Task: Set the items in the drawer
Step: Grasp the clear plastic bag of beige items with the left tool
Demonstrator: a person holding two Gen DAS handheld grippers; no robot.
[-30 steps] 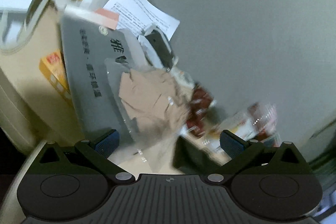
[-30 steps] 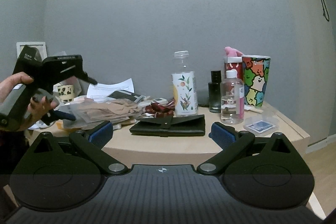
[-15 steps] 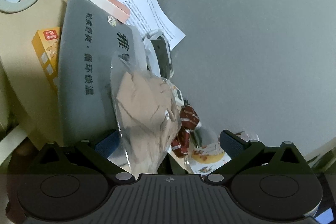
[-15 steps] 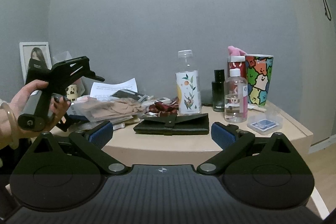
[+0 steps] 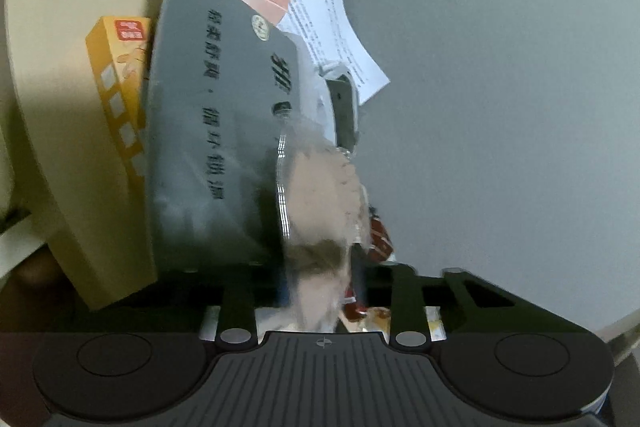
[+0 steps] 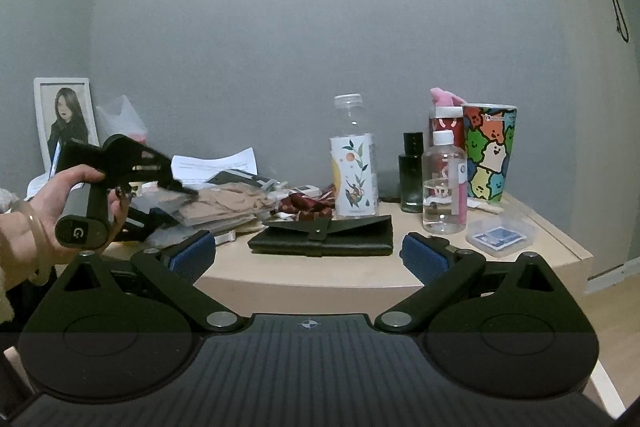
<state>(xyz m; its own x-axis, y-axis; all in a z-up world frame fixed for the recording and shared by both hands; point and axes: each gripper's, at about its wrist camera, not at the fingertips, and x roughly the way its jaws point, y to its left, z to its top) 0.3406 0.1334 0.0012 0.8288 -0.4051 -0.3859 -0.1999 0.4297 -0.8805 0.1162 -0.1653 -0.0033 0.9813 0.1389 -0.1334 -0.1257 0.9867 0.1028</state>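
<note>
You had the left gripper clamped on the clear bag of beige fabric atop the pile at the table's left end, presumably to lift it drawerward; right gripper hung spread and empty.

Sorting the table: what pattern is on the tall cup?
Cup: multicoloured cartoon ghost faces, best in the right wrist view.

a white "g" is printed on the round butt end of the handle held in the hand. the grey package carries dark chinese characters, blurred beyond reading.
</note>
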